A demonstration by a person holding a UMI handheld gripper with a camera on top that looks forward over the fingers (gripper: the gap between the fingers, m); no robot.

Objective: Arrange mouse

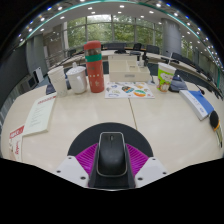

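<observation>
A black computer mouse sits between my gripper's two fingers, its tail end against the gripper body. The magenta pads show on both sides of it, close against its flanks. My gripper is shut on the mouse and holds it over the pale tabletop. The underside of the mouse is hidden, so I cannot tell whether it touches the table.
Beyond the fingers stand a tall red-and-green bottle, a white mug, a colourful leaflet and a green cup. Papers lie to the left, a blue-edged book to the right.
</observation>
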